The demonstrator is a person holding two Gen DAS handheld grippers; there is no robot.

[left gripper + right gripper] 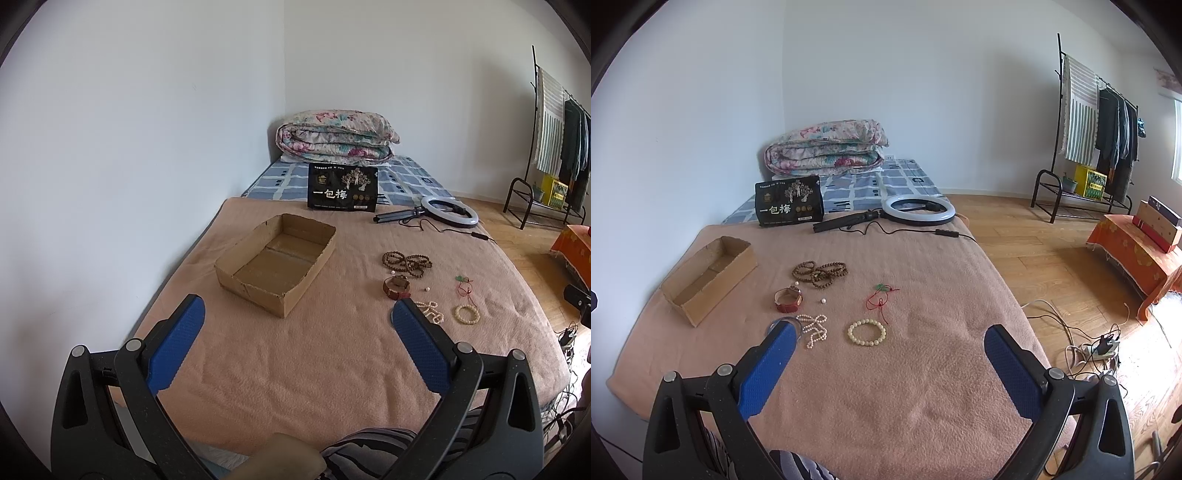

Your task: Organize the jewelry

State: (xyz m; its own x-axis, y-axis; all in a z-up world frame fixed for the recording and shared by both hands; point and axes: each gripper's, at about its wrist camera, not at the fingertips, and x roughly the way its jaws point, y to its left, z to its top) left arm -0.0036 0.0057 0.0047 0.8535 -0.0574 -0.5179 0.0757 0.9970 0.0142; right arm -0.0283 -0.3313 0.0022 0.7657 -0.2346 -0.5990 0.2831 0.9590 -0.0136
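An empty cardboard box [275, 258] [709, 278] sits on the pink blanket [314, 350]. To its right lie brown wooden beads [406, 263] [820, 274], a red-strapped watch [397, 287] [788, 300], a white pearl string [430, 311] [812, 329], a cream bead bracelet [467, 314] [867, 332], a red cord with a green pendant [463, 284] [881, 297] and a loose pearl [823, 301]. My left gripper [297, 314] hangs open in front of the box. My right gripper [890, 339] is open, just short of the bracelet and pearls. Both are empty.
A black snack bag [342, 187] [789, 201] and a ring light [448, 211] [918, 207] with its cord lie at the blanket's far end, a folded quilt [336, 137] behind. The wall runs along the left. Cables [1089, 347], an orange-draped table [1137, 251] and a clothes rack [1086, 147] stand right.
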